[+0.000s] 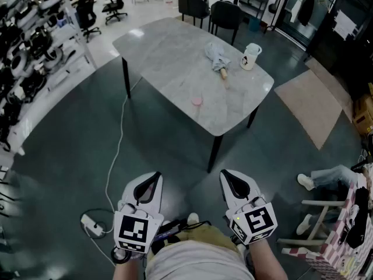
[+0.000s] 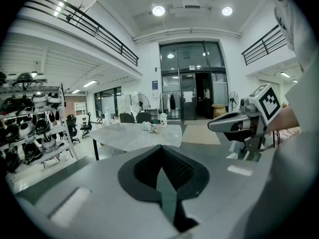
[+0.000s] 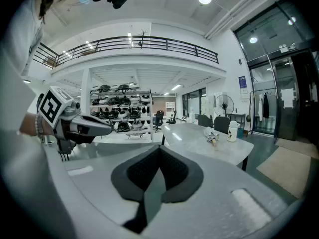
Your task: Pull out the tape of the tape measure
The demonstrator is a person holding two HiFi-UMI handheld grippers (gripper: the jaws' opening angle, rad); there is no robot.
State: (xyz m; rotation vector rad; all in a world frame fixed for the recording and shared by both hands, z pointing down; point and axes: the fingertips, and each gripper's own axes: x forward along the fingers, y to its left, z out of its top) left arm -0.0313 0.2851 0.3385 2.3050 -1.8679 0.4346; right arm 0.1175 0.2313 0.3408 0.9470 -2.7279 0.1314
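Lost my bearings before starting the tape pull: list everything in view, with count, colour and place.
table: one, grey marbled, centre ahead
folded umbrella: one, grey, on the table's far side
mug: one, white with black print, beside the umbrella
small round item: one, pink, table's near edge, kind unclear
chairs: at least two, black, behind the table
shelves: one, white, left, holding black-and-white gear
power strip: one, white, floor at left
mat: one, brown, floor at right
seated person's legs: one pair, pale trousers, far right
left gripper: one, white, shut, empty, bottom left
right gripper: one, white, shut, empty, bottom right
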